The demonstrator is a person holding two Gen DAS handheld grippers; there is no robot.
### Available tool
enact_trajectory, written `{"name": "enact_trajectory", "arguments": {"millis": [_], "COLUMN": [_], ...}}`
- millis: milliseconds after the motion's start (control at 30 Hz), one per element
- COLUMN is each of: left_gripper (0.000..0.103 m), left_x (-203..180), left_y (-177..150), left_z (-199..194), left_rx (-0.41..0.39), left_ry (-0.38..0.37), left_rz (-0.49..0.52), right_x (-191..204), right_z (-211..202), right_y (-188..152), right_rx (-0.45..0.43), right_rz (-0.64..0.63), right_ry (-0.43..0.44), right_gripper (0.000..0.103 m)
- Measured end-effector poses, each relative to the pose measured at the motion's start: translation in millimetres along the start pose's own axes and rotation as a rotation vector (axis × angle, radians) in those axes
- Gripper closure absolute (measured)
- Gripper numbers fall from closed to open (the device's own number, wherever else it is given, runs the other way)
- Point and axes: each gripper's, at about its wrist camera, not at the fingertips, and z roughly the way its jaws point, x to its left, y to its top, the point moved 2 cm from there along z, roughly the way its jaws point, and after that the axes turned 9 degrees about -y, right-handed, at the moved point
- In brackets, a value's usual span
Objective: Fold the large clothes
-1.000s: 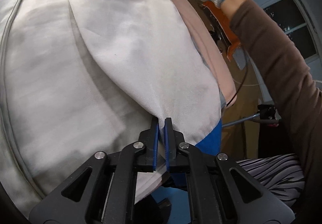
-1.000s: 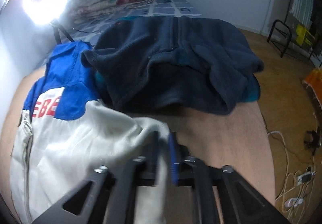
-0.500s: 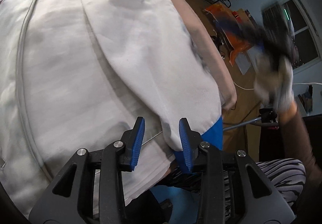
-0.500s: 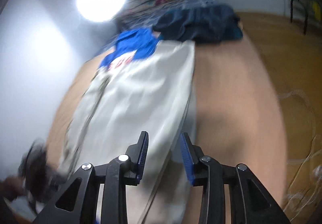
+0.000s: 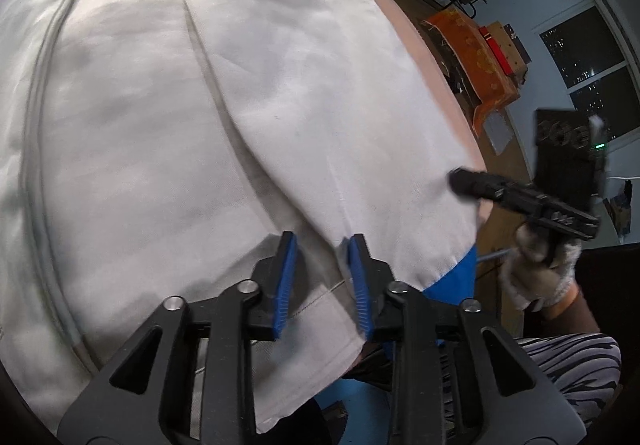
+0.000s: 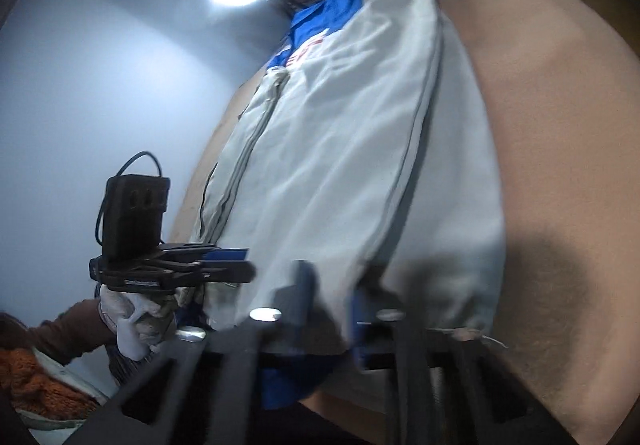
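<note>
Left wrist view: left hand-held gripper [image 5: 322,281] was pinched on the cuff a second ago and has let go. Its jaws stand apart over the near hem of the jacket [image 5: 160,105]; they have just been closing a little, cloth lies between them, pads not pressing. The sleeve [image 5: 320,85] lies folded lengthwise on the jacket front. The jacket lies flat on the tan surface [image 6: 560,125], zip up, blue collar at its far end.

Right hand-held gripper [image 6: 328,305] was up at the jacket's far end a second ago and has swung back to its near right edge, tip at the sleeve's outer edge. Its jaws have just been closing. Motion blur hides them, so I cannot tell if they've met or nipped cloth.

Judgement: right sleeve fold looks laid. Both grippers are at the near hem, likely regrasping for the next fold; body not yet halved
</note>
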Motion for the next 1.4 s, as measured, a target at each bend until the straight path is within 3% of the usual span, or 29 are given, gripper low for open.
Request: {"name": "enact_trajectory", "arguments": {"millis": [167, 367, 500, 667, 833, 933, 967, 1000, 1033, 1133, 1167, 1233, 1300, 1400], "left_gripper": [0.078, 0.078, 0.078, 0.078, 0.078, 0.078, 0.078, 0.078, 0.078, 0.078, 0.078, 0.078, 0.078, 0.078], "left_x": [-16.1, -24.8, -24.5, -14.7, -11.7, -13.4, -13.7, -14.3, -14.9, -18.5, -19.5, -20.3, -19.9, -19.1], "left_y": [-1.8, -6.2, -6.0, 2.3, 9.5, 9.6, 9.2, 9.1, 8.9, 7.6, 7.2, 6.3, 5.6, 3.2], "left_z": [9.0, 7.7, -3.6, -21.3, -25.5, -22.9, -21.4, -19.7, -18.0, -15.8, -15.1, -15.0, -16.1, -18.4], "left_rx": [0.011, 0.020, 0.003, -0.045, -0.061, -0.055, -0.050, -0.047, -0.044, -0.039, -0.038, -0.038, -0.040, -0.043], "left_ry": [-0.005, -0.004, -0.010, -0.021, -0.028, -0.026, -0.023, -0.022, -0.021, -0.015, -0.012, -0.005, 0.000, 0.002], "left_rz": [0.056, 0.082, 0.087, 0.061, 0.050, 0.054, 0.055, 0.055, 0.058, 0.069, 0.074, 0.081, 0.085, 0.085], "right_x": [28.1, -9.2, -24.1, -26.4, -46.7, -49.8, -48.2, -44.2, -38.4, -26.4, -24.8, -26.6, -32.3, -29.6], "right_z": [-32.4, -10.8, -8.5, -13.1, -24.5, -26.0, -25.5, -26.5, -29.6, -45.3, -47.7, -39.4, -31.5, -39.2], "right_y": [14.2, -0.3, -6.8, -9.7, -28.4, -43.4, -46.9, -49.1, -49.1, -43.4, -41.3, -40.3, -43.7, -39.1], "right_rx": [-0.034, 0.091, 0.093, 0.072, 0.057, 0.054, 0.059, 0.064, 0.062, 0.007, 0.008, 0.071, 0.131, 0.095], "right_rz": [-0.144, -0.102, -0.041, -0.026, 0.059, 0.069, 0.066, 0.057, 0.048, 0.041, 0.029, -0.016, -0.047, -0.034], "right_ry": [-0.187, -0.417, -0.359, -0.338, -0.174, -0.130, -0.130, -0.138, -0.126, -0.088, -0.123, -0.310, -0.444, -0.386], "right_gripper": [0.101, 0.101, 0.083, 0.072, 0.062, 0.062, 0.065, 0.078, 0.083, 0.086, 0.086, 0.081, 0.076, 0.075]}}
